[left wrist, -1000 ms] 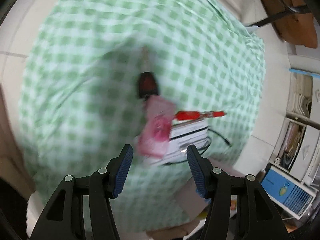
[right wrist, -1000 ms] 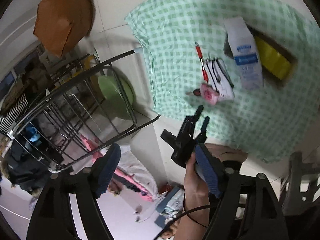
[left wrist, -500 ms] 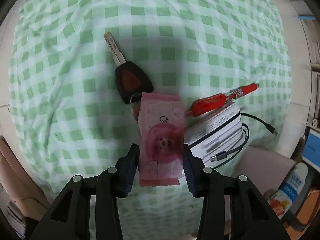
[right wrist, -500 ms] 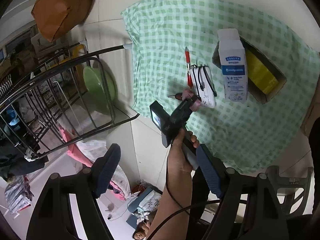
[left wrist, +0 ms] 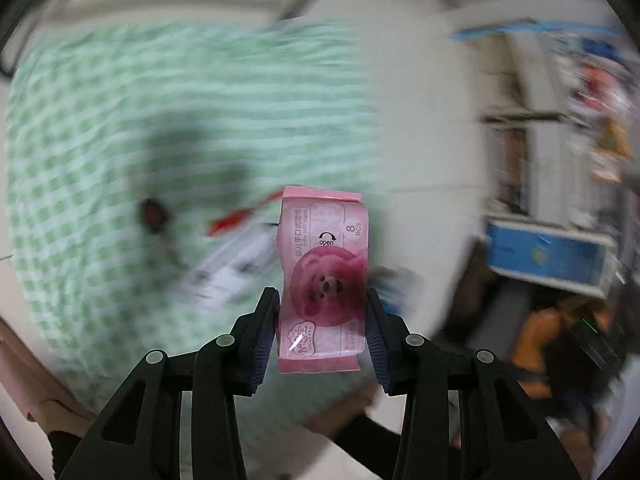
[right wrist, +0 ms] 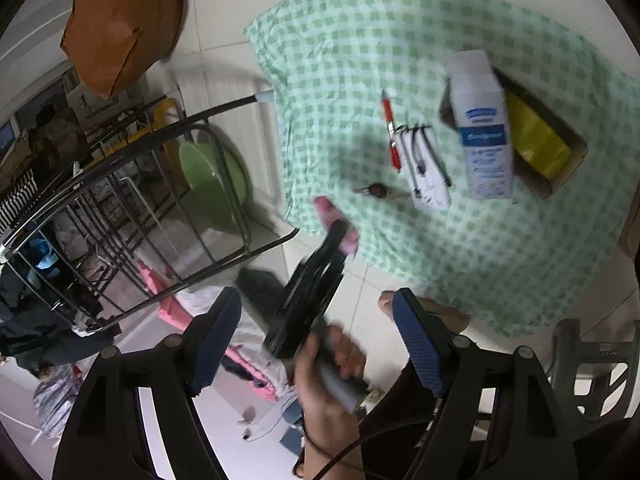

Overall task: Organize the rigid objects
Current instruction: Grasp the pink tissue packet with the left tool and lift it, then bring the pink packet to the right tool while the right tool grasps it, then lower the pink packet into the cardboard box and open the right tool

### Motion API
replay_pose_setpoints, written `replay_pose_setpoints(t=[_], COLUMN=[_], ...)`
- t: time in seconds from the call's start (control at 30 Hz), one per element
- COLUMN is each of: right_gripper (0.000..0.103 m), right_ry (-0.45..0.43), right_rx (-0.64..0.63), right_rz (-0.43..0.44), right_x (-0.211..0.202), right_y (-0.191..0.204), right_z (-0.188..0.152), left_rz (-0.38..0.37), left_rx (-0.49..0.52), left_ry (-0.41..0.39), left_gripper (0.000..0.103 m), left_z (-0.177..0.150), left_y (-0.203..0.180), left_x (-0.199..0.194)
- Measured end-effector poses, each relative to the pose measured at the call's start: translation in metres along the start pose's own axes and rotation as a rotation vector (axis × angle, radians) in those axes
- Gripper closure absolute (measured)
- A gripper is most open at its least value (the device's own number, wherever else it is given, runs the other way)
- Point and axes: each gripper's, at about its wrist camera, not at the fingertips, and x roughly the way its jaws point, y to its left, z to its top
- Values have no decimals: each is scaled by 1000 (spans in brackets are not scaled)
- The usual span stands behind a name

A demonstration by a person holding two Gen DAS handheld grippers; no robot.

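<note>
My left gripper [left wrist: 322,320] is shut on a pink pack of baby wipes [left wrist: 324,276] and holds it in the air above the green checked cloth [left wrist: 120,120]. The right wrist view shows that gripper [right wrist: 340,236] with the pink pack [right wrist: 326,210] near the cloth's left edge. On the cloth lie a red pen [right wrist: 390,134], a black car key [right wrist: 378,190], a white box with a cable [right wrist: 426,168], a white and blue carton [right wrist: 482,128] and a cardboard box with a yellow item [right wrist: 540,140]. My right gripper [right wrist: 320,340] is open, empty, high above the floor.
A black wire rack [right wrist: 120,208] with a green bowl [right wrist: 212,184] stands left of the cloth. A brown bag [right wrist: 120,20] lies at the upper left. Clothes lie on the floor. Blue shelving [left wrist: 548,256] is blurred at the right of the left wrist view.
My left gripper closed on the pink wipes pack, lifted it off the cloth and pulled back toward the cloth's edge. The left view is now blurred. The right gripper barely moved.
</note>
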Motion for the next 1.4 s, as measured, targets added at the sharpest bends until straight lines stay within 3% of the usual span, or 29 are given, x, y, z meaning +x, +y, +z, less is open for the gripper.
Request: replay_pose_setpoints(t=[0.07,0.17,0.3,0.43,0.47,0.53,0.6,0.63,0.7,0.83,0.9,0.93,1.03,1.1,1.23,1.4], right_gripper=[23,23,30,47,51,68,75,84,84,84,84,84,84,84,84,84], right_ry=[22,57,127,198,200,183,162,146,81,-9,-15,-13,-33,-53,-68,12], right_rx=[-21,-68,-112,-130,-136,-150,-147,-137,-114,-55,-12,7,47,68,80,-111], right_rz=[32,70,78,35,14,-46,-64,-64,-61,-102,-123,-139,-208,-269,-419,-633], right_x=[6,13,28,45,48,52,51,48,39,19,13,10,1,-3,-2,33], right_y=[8,19,20,9,6,1,-5,-7,-12,-27,-42,-50,-78,-95,-119,-117], right_z=[-3,-12,-23,-28,-28,-26,-22,-19,-13,1,10,13,22,30,48,56], left_rz=[-50,-63,-96,-62,-60,-52,-42,-57,-134,-248,-233,-217,-153,-167,-233,-245], left_rx=[49,132,163,168,164,161,137,90,-56,-540,-779,-834,-887,-868,-833,-853], left_ry=[12,14,5,80,102,126,119,116,134,90,32,5,-92,-116,-89,-43], left_gripper=[63,63,63,63,63,63,62,59,58,49,47,47,37,33,33,33], left_z=[-17,-45,-66,-65,-62,-58,-50,-45,-40,-50,-63,-68,-69,-66,-66,-70], left_y=[-27,-61,-64,-53,-56,-62,-65,-61,-45,34,76,87,104,101,93,108], left_x=[-21,-49,-70,-60,-59,-53,-52,-52,-44,-41,-49,-53,-73,-82,-81,-68])
